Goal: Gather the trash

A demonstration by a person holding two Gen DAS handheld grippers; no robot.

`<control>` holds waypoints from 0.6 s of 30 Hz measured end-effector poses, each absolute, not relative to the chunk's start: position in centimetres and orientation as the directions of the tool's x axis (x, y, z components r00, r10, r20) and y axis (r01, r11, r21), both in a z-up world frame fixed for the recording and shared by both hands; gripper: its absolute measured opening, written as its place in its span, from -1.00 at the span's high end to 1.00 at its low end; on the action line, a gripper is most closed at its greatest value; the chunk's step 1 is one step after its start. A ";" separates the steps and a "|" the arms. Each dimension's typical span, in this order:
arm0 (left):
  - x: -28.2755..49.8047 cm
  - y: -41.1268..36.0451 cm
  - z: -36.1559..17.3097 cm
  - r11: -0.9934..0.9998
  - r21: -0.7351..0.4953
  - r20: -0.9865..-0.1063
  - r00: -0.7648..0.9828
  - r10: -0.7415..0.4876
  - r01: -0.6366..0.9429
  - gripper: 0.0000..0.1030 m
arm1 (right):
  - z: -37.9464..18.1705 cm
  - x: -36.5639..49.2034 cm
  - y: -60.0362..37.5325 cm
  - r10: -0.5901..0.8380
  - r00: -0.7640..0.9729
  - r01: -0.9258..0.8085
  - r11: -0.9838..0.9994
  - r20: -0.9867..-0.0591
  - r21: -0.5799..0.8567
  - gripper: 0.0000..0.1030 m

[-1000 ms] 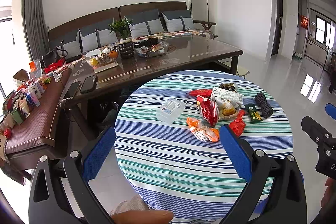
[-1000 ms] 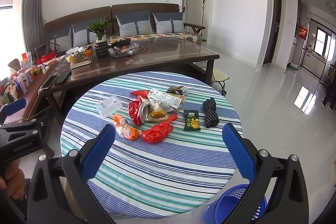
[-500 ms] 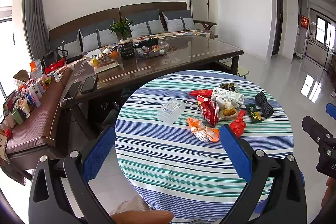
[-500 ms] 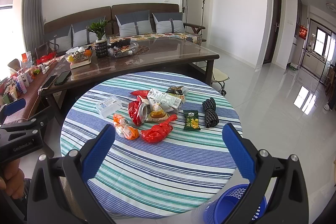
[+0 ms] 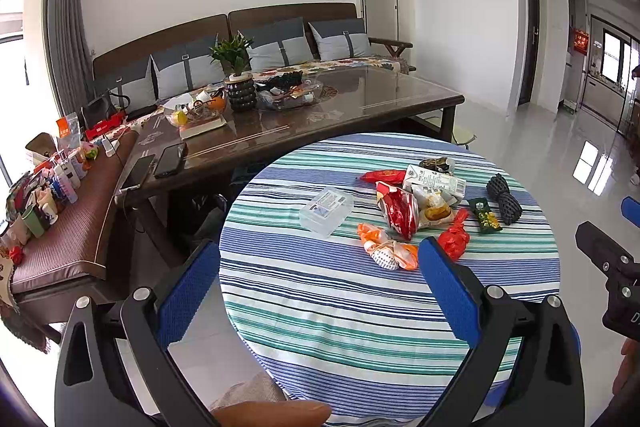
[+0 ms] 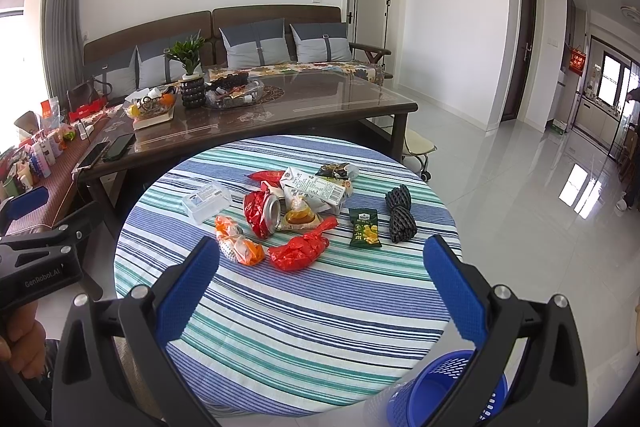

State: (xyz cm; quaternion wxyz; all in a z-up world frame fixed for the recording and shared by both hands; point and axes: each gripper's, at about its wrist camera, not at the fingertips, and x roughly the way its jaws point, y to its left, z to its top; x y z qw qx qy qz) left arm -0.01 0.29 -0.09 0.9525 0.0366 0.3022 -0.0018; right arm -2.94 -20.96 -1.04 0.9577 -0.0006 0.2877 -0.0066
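Observation:
Trash lies in a heap on the round striped table point(image 6: 288, 311), also in the left wrist view point(image 5: 360, 307): a crushed red can point(image 6: 262, 213), a red wrapper point(image 6: 300, 251), an orange wrapper point(image 6: 238, 245), a white carton point(image 6: 314, 189), a green snack packet point(image 6: 365, 227), black netting point(image 6: 400, 213) and a clear plastic box point(image 6: 206, 201). The can point(image 5: 398, 211) and box point(image 5: 326, 209) also show in the left wrist view. My left gripper point(image 5: 320, 291) and right gripper point(image 6: 324, 283) are open and empty, held short of the heap. A blue basket point(image 6: 444, 391) stands below the table at right.
A dark glass-topped coffee table point(image 6: 320, 107) with a plant point(image 6: 188, 75), fruit bowl and phones stands behind. A sofa point(image 6: 248, 43) lines the wall. A bench point(image 5: 68, 227) with small items is at left. Tiled floor point(image 6: 520, 187) opens to the right.

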 end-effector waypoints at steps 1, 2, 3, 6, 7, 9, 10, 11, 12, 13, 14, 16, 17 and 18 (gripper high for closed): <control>0.0 0.3 -0.1 0.997 0.069 -0.576 0.817 0.019 0.026 -0.90 | -1.0 -2.9 -21.0 -0.013 0.834 0.012 1.000 -0.551 -0.005 -0.91; 0.0 0.3 -0.1 0.997 0.069 -0.576 0.817 0.019 0.025 -0.90 | -1.0 -2.9 -21.0 -0.012 0.834 0.011 1.000 -0.551 -0.005 -0.91; 0.0 0.3 -0.1 0.997 0.069 -0.576 0.817 0.019 0.026 -0.90 | -1.0 -2.9 -21.0 -0.013 0.834 0.012 1.000 -0.551 -0.005 -0.91; 0.0 0.3 -0.1 0.997 0.068 -0.577 0.817 0.019 0.025 -0.90 | -1.0 -2.9 -21.0 -0.013 0.834 0.012 1.000 -0.552 -0.005 -0.91; 0.0 0.4 -0.1 0.997 0.068 -0.577 0.816 0.018 0.026 -0.90 | -1.0 -2.8 -20.9 -0.013 0.833 0.012 1.000 -0.553 -0.005 -0.91; 0.0 0.6 -0.1 0.997 0.069 -0.575 0.818 0.021 0.023 -0.90 | -1.0 -2.9 -20.8 -0.012 0.832 0.010 1.000 -0.555 -0.007 -0.91; -0.4 1.6 0.0 0.997 0.069 -0.577 0.817 0.021 0.022 -0.90 | -1.1 -3.0 -20.6 -0.012 0.831 0.010 1.000 -0.556 -0.007 -0.91; -0.4 1.8 0.0 0.997 0.068 -0.579 0.815 0.021 0.022 -0.90 | -1.2 -3.1 -20.5 -0.011 0.830 0.009 1.000 -0.558 -0.006 -0.91; -0.3 1.7 0.0 0.997 0.068 -0.580 0.814 0.022 0.022 -0.90 | -1.1 -3.0 -20.6 -0.011 0.829 0.008 1.000 -0.559 -0.007 -0.91; -0.3 1.8 -0.1 0.997 0.069 -0.581 0.814 0.023 0.021 -0.90 | -1.3 -2.7 -20.5 -0.011 0.828 0.008 1.000 -0.561 -0.008 -0.91; -0.4 1.9 -0.1 0.997 0.069 -0.581 0.814 0.023 0.021 -0.90 | -1.6 -2.9 -21.0 -0.012 0.827 0.009 1.000 -0.561 -0.008 -0.91; -0.4 2.0 -0.1 0.997 0.069 -0.581 0.814 0.022 0.022 -0.90 | -1.9 -2.5 -20.9 -0.012 0.827 0.009 1.000 -0.563 -0.007 -0.91; -0.4 1.8 -0.1 0.997 0.070 -0.581 0.814 0.023 0.021 -0.90 | -1.9 -2.5 -20.9 -0.012 0.827 0.009 1.000 -0.563 -0.009 -0.91; -0.4 1.9 -0.1 0.997 0.070 -0.581 0.813 0.023 0.022 -0.90 | -1.8 -2.5 -20.9 -0.013 0.827 0.009 1.000 -0.562 -0.009 -0.91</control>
